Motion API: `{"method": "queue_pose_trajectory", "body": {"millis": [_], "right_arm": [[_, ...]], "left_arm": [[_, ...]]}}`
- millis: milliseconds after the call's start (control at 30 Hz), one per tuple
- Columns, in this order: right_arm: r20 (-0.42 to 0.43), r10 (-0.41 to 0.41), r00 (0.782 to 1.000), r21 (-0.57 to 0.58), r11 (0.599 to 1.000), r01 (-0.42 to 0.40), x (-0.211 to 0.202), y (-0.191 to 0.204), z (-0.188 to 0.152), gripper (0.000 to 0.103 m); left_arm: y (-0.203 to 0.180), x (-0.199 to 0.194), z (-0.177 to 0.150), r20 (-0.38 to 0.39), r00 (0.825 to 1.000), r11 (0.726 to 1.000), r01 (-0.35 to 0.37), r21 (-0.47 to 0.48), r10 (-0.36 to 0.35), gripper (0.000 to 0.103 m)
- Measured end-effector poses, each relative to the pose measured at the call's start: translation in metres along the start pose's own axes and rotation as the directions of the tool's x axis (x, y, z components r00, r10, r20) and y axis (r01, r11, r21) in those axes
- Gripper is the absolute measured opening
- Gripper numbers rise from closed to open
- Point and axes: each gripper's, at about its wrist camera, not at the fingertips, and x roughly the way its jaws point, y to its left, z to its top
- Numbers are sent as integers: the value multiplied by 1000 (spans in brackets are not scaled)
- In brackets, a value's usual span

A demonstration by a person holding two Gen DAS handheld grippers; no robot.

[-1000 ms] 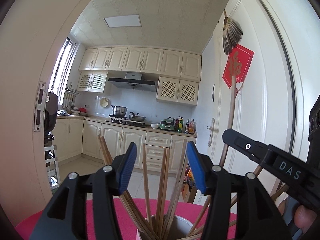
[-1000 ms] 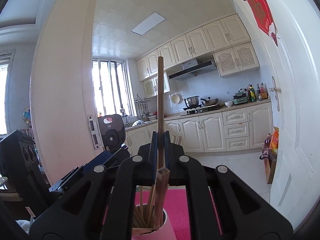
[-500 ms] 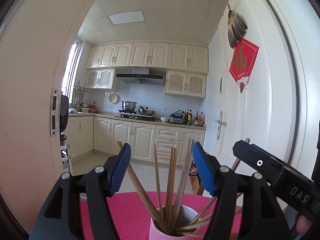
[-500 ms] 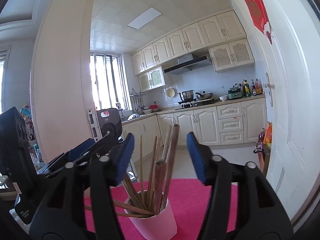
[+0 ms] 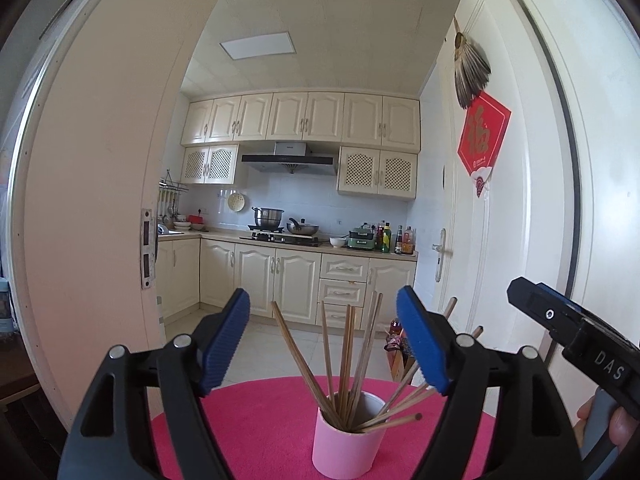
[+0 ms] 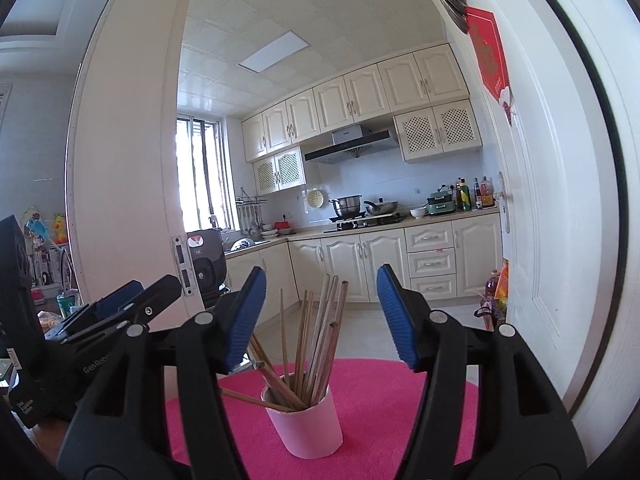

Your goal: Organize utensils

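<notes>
A pink cup stands on a round pink table and holds several wooden chopsticks, fanned out. It also shows in the right wrist view with its chopsticks. My left gripper is open and empty, held back above the cup. My right gripper is open and empty, also behind and above the cup. The right gripper shows at the right edge of the left wrist view. The left gripper shows at the left of the right wrist view.
A white door with a red paper sign stands open to the right. A white door frame rises on the left. The kitchen with cabinets and stove lies beyond the table.
My right gripper opened and let go of a chopstick, which now stands in the cup. Both grippers have drawn back from the cup.
</notes>
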Motion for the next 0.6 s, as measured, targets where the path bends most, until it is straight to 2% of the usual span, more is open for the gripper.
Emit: {"method": "queue_pose_trajectory", "body": {"millis": [133, 367, 600], "right_arm": [[-27, -25, 999, -10, 1000, 25, -22, 11, 0, 65], [-77, -66, 995, -23, 998, 64, -62, 33, -9, 76], [-82, -92, 992, -56, 995, 87, -101, 55, -17, 84]], "left_arm": [[-4, -26, 4, -12, 1000, 999, -17, 28, 17, 75], [-13, -71, 11, -21, 1000, 998, -4, 57, 5, 78], [-15, -113, 12, -10, 1000, 996, -12, 85, 13, 81]]}}
